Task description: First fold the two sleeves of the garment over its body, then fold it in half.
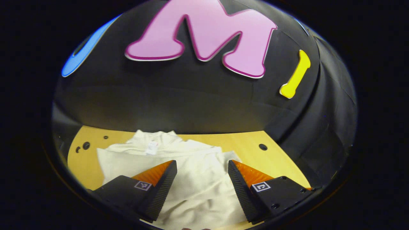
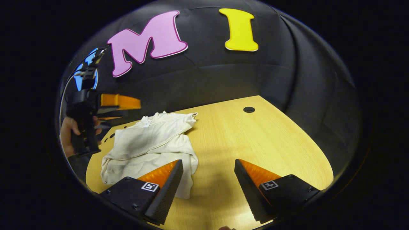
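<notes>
Both jaws gape — garment [image 1: 191, 179] lies below, untouched.

Garment on the table, right gripper view
A crumpled white garment [image 2: 150, 143] is seen at 9 o'clock on the table [image 2: 255, 140]; the right gripper [image 2: 207, 179] is held agape at 6 o'clock.

The cream-white cloth garment [image 2: 150, 143] lies rumpled and loosely folded on the light wooden table [image 2: 255, 140], collar end toward 12 o'clock, at 9 o'clock of the tabletop in the right gripper view.
</notes>
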